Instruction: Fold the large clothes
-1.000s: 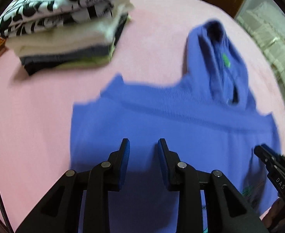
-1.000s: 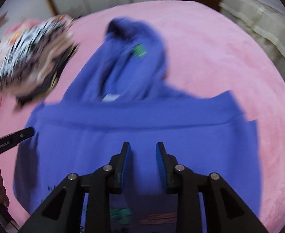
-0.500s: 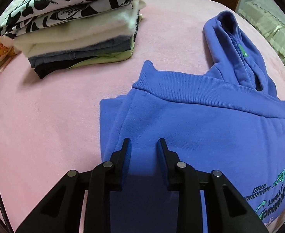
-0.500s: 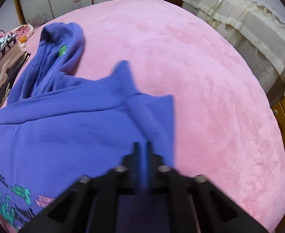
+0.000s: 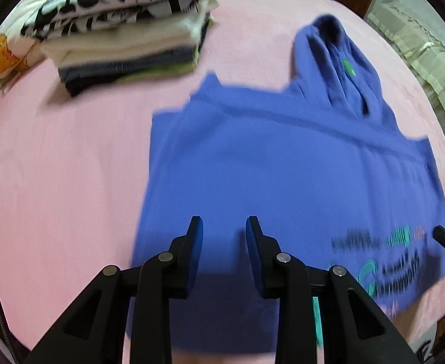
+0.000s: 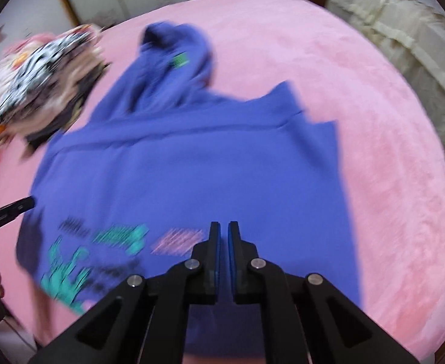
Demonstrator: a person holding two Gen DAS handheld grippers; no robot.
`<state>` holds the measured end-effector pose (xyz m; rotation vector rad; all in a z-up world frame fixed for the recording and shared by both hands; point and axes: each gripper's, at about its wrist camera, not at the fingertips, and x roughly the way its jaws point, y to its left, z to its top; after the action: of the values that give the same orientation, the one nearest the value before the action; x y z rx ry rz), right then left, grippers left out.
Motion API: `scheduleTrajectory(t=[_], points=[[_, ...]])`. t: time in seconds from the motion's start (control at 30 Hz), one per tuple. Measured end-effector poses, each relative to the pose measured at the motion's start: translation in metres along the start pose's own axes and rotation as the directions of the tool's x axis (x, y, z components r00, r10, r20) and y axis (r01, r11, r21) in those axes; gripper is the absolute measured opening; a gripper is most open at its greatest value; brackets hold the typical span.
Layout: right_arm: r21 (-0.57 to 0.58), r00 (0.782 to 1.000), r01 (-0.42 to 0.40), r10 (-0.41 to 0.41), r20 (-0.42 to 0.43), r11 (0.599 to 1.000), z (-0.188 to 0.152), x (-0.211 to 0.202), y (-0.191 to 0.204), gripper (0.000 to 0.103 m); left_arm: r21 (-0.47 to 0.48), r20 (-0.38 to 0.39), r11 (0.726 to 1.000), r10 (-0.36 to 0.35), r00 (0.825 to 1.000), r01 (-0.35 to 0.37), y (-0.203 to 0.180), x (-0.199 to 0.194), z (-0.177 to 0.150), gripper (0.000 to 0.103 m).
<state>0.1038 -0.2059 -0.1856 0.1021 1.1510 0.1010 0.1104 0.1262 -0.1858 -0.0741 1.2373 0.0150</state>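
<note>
I see the blue-violet hooded sweatshirt lying folded on the pink plush bed; left gripper jaws narrowly apart, empty; right gripper jaws closed, empty

Blue hoodie folded on pink bed.

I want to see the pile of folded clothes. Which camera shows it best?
The left wrist view: the stack of folded clothes with the black-and-white printed top layer fills the upper left, its layers distinguishable. The right wrist view shows the stack small, blurred, at the left edge.
</note>
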Motion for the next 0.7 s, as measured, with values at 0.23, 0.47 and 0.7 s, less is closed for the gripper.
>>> scheduleTrajectory(t=[0.23,0.47,0.7], points=[[-0.078,0.996,-0.008,0.001,-0.091,0.997,-0.05,0.005,0.014,0.005,0.047,-0.067,0.996,0.074,0.995,-0.071,0.002,0.008,-0.062,0.028],[-0.086,0.985,0.122,-0.131,-0.111,0.989,-0.072,0.003,-0.049,0.005,0.04,-0.083,0.997,0.067,0.994,-0.064,0.012,0.015,-0.068,0.028],[-0.056,0.982,0.113,-0.12,-0.147,0.992,-0.065,-0.006,-0.058,0.005,0.019,-0.118,0.997,0.082,0.99,-0.081,0.008,0.012,-0.063,0.029]])
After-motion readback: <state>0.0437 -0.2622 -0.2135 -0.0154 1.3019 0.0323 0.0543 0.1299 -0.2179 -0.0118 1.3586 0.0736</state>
